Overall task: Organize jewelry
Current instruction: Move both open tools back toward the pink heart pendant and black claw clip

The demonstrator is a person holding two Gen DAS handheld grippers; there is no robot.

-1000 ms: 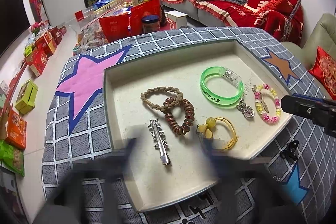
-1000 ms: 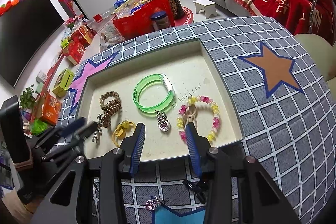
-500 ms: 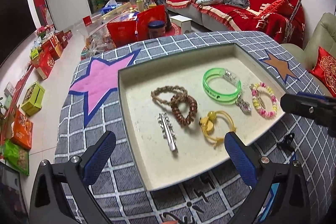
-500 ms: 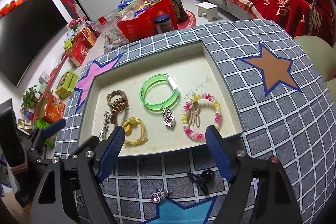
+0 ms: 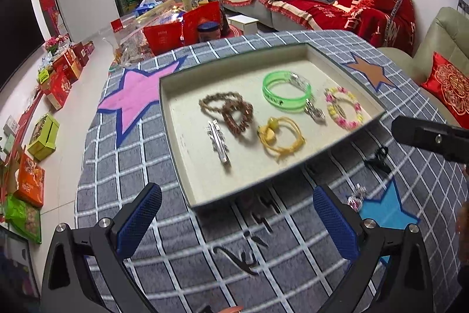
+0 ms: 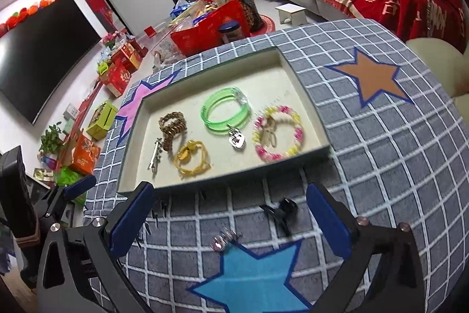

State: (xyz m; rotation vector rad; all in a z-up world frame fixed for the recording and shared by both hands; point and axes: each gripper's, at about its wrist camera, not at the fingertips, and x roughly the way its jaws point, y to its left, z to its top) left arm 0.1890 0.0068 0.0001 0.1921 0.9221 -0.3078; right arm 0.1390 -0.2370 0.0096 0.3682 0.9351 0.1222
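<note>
The shallow tray (image 6: 310, 104) sits on the grey grid cloth (image 6: 410, 166) as the collecting place, and seven pieces already lie flat and mostly apart inside it, likely so each can be seen: one green bangle (image 6: 225, 110), one beaded bracelet (image 6: 278, 137) with a small clip inside its ring, one heart charm (image 6: 236, 139), one yellow hair tie (image 6: 192, 159), one silver hair clip (image 6: 155, 156), and one brown coil tie (image 6: 173, 128) overlapping a braided one. Two pieces remain on the cloth in front of the tray's near wall: a black claw clip (image 6: 281, 214) and a pink jewelled clip (image 6: 224, 238). The right gripper (image 6: 228, 220) has just spread wide, with both of these between its fingers, untouched. The left gripper (image 5: 237, 223), also spread, is empty and hangs before the tray's near wall
</note>
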